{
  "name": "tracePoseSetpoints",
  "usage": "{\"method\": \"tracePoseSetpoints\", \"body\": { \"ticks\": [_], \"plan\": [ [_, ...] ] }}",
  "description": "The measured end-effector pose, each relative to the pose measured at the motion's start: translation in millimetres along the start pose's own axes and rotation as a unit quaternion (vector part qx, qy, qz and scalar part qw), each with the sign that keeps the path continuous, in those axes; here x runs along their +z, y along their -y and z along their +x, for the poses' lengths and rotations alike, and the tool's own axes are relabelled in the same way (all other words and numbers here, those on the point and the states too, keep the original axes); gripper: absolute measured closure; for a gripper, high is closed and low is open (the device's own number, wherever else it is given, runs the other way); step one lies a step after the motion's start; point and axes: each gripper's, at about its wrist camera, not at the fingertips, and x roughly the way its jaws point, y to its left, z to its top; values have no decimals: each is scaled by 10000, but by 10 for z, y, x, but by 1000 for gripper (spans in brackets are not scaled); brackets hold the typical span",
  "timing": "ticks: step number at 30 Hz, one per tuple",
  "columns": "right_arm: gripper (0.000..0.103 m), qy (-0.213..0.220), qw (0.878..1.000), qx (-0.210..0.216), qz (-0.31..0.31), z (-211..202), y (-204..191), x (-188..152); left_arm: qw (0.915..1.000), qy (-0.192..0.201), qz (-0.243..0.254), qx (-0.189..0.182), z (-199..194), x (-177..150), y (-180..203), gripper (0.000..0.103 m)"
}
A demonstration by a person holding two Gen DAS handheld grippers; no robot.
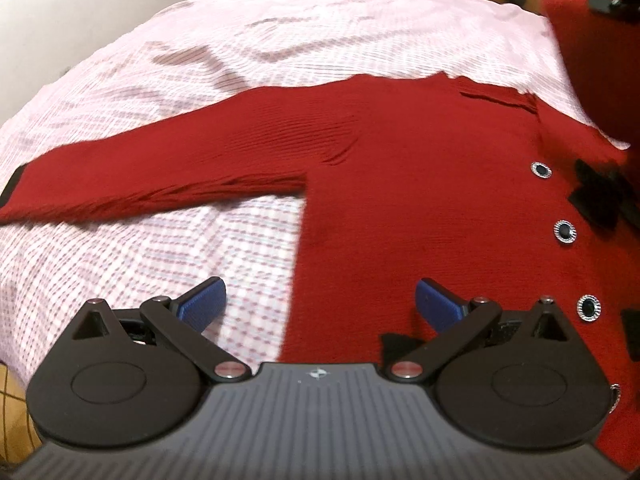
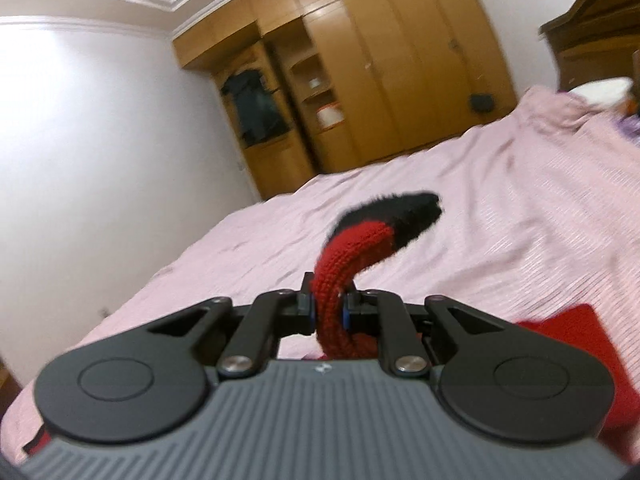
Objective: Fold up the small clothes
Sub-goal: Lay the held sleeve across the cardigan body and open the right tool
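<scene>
A small red knit cardigan (image 1: 420,168) with black trim and round silver-rimmed buttons (image 1: 564,231) lies flat on the pink bed. Its left sleeve (image 1: 160,176) stretches out to the left, ending in a black cuff (image 1: 12,190). My left gripper (image 1: 320,300) is open and empty, hovering over the cardigan's left side edge. My right gripper (image 2: 328,306) is shut on the other sleeve (image 2: 360,248), lifted above the bed, its black cuff (image 2: 416,208) sticking up past the fingers. In the left wrist view the raised sleeve (image 1: 592,60) hangs at the upper right.
The pink checked bedsheet (image 1: 200,60) covers the bed. A wooden wardrobe (image 2: 380,80) stands beyond the bed's far side, with a white wall (image 2: 100,140) on the left. A dark wooden headboard (image 2: 592,40) and pillow show at the upper right.
</scene>
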Motion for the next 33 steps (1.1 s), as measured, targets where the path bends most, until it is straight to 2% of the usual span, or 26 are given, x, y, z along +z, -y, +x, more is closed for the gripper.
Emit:
{"method": "tracePoseSetpoints", "body": {
  "ticks": [8, 15, 17, 18, 19, 21, 23, 27, 31, 33],
  "plan": [
    [88, -662, 9962, 438, -360, 148, -352, -562, 9997, 38, -226, 71, -19, -40, -240, 0],
    [84, -1548, 9825, 512, -895, 265, -517, -929, 9995, 35, -302, 42, -21, -75, -292, 0],
    [77, -1693, 9790, 560, -990, 226, -545, -1008, 9996, 46, -285, 46, -30, -78, -283, 0],
    [69, -1729, 9777, 636, -1006, 188, -564, -1025, 9996, 50, -279, 47, -35, -79, -282, 0],
    [64, -1769, 9762, 730, -1019, 222, -572, -1046, 9996, 50, -281, 45, -40, -80, -280, 0],
    [48, -1849, 9725, 951, -1046, 167, -611, -1054, 9995, 48, -303, 34, -36, -72, -279, 0],
    [44, -1958, 9677, 1142, -1107, 68, -673, -1083, 9995, 51, -323, 42, -36, -62, -288, 0],
    [44, -2008, 9655, 1246, -1092, -128, -693, -1089, 9994, 72, -346, 58, -40, -44, -302, 0],
    [36, -2117, 9638, 1316, -950, -321, -587, -1033, 9994, 123, -311, 62, -75, -22, -291, 0],
    [35, -2113, 9645, 1299, -912, -415, -507, -979, 9994, 160, -294, 57, -100, -3, -282, 0]
  ]
}}
